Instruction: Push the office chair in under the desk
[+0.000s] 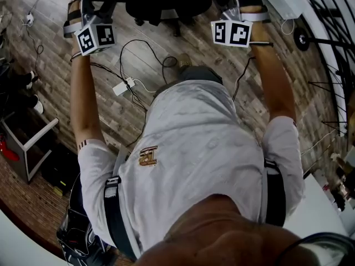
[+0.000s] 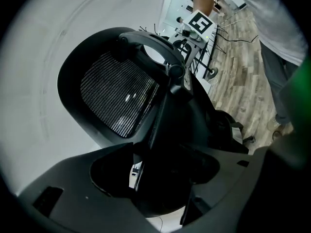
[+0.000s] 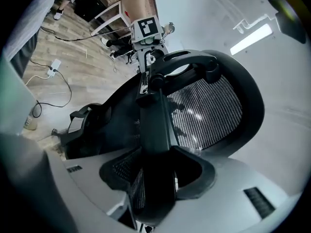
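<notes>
Head view: a person in a white shirt (image 1: 194, 159) is seen from above, with both arms stretched forward over a wood-plank floor (image 1: 222, 65).
Office chair (image 1: 161, 1): black. It is found at the top edge of the frame, straight ahead of the person, standing on the floor between the two outstretched hands.
Left tongs (image 1: 89, 1): held against the chair's left side, with the marker cube (image 1: 95, 37) turned upward.
Right tongs (image 1: 244, 1): held against the chair's right side, about level with the left.
Left gripper view: the gap between the jaws is filled by the dark frame of the chair's back, and the tongs are closed on it. The mesh panel (image 2: 116, 98) is seen just beyond.
Right gripper view: the black upright of the frame is clamped between the jaws in the same way, at a fairly wide setting, with the mesh to its right.
Floor items: black cables (image 1: 138, 49) and a white power strip (image 1: 123, 86) are seen lying between the chair and the person.
</notes>
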Available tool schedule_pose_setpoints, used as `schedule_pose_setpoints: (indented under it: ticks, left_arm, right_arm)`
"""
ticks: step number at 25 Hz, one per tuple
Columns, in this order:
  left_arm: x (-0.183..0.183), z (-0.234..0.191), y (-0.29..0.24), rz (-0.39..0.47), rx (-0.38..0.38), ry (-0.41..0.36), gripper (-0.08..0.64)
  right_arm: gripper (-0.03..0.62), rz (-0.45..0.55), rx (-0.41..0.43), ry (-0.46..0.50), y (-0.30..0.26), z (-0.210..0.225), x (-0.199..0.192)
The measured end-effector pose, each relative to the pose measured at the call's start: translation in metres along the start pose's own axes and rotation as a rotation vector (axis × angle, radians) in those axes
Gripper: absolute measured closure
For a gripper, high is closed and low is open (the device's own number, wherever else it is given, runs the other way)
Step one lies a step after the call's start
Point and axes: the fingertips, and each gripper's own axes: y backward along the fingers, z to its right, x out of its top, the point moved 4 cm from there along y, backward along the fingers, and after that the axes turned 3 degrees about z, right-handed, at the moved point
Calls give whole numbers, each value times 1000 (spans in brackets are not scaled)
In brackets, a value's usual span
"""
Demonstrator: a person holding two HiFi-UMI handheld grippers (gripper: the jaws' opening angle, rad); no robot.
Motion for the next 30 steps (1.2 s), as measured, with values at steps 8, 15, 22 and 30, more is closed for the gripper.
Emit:
schedule_pose_setpoints:
  ticks: [8,15,22,30]
  left_arm:
    - [-13,-17,-62,19,24,60,253]
    - [-23,-31,-105,-12,27,78,275]
    - [-30,-50,-153,-33,-8,94,281]
    - [-69,-85,-209,-4,-34,70,287]
  right_arm:
    - [382,18,-11,-7,-46,12,-30]
    - [383,29,-8,-10,-76,21,-50]
    - [383,36,7,-15,-114,35,-73]
    - [385,-15,2,-25,-181,52,-79]
